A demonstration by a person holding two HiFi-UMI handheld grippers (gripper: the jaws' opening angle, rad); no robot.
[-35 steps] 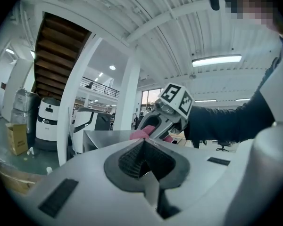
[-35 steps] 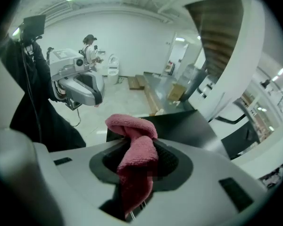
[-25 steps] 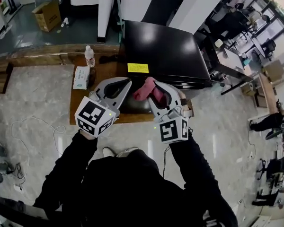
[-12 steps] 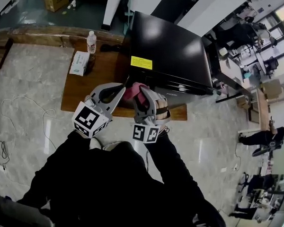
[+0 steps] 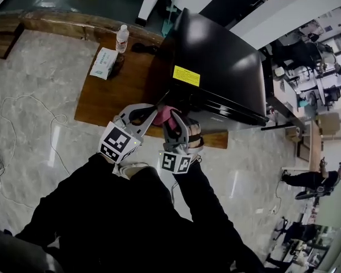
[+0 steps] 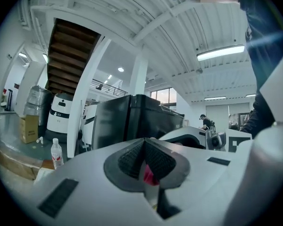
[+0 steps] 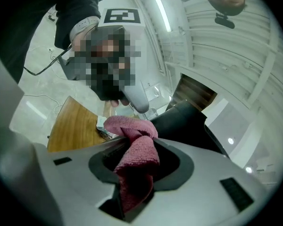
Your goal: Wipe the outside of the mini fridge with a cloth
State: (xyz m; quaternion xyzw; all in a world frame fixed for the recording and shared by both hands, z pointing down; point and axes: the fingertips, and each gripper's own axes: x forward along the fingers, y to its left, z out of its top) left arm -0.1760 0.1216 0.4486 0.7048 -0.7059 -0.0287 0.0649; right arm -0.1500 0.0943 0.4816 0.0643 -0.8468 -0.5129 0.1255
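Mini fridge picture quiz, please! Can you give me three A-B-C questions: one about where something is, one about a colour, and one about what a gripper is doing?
1. Where does the water bottle stand?
A. On the wooden table, beside the mini fridge
B. On top of the mini fridge
C. Between a gripper's jaws

2. What colour is the cloth?
A. Blue
B. White
C. Pink

3. What is the right gripper doing?
A. Wide open and empty
B. Shut on the cloth
C. Shut on the water bottle

Answers:
1 A: in the head view the water bottle stands on the wood, to the left of the black mini fridge.
2 C: the right gripper view shows the cloth as a pink fold.
3 B: that same view shows the jaws closed with the cloth bunched between them.
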